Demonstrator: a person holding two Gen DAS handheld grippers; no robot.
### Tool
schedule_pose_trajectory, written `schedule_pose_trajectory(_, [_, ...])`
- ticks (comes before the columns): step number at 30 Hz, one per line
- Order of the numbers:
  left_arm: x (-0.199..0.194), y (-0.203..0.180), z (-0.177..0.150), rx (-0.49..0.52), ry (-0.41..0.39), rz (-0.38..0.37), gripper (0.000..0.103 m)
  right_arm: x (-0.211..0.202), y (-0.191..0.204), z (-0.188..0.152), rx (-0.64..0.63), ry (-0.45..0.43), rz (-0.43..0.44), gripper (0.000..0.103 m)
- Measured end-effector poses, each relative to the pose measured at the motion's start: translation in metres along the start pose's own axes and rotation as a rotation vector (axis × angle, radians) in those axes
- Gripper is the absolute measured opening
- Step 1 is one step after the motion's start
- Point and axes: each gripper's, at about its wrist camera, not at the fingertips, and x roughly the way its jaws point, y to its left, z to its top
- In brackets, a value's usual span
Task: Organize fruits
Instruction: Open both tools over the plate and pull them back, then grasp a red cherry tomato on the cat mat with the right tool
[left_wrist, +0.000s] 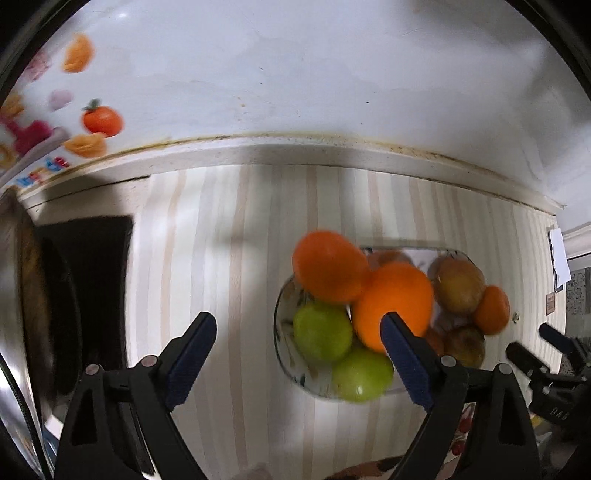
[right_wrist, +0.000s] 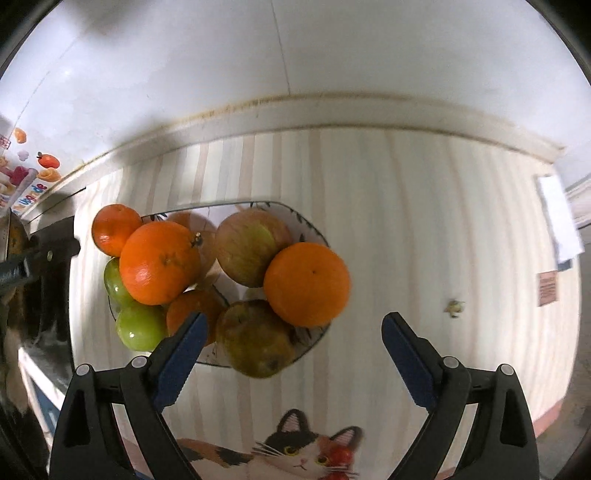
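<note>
both grippers, left (left_wrist: 299, 328) and right (right_wrist: 295, 328), hover spread and empty over a heaped plate (right_wrist: 314, 229) of fruit; nudging the rim orange (right_wrist: 306, 283) could roll it onto the striped table (right_wrist: 424, 221).

The left gripper (left_wrist: 298, 334) and right gripper (right_wrist: 294, 334) are showing matching black plastic frames with triangular cutouts, round silver rivets at the pivots, and ribbed dark-blue pads (right_wrist: 180, 360) lining each finger.
</note>
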Motion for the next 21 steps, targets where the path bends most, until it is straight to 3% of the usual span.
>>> schedule_pose_trajectory(10, [-0.061,-0.022,-0.081,-0.001,-0.137,0.017,0.091,-0.061,0.014,-0.058,-0.012,-0.100,-0.044,0.097])
schedule_pose_trajectory(21, [-0.124,-0.038,-0.137,0.022,-0.254,0.012,0.091,-0.125,0.031,-0.118,-0.031,-0.219,-0.016,0.097])
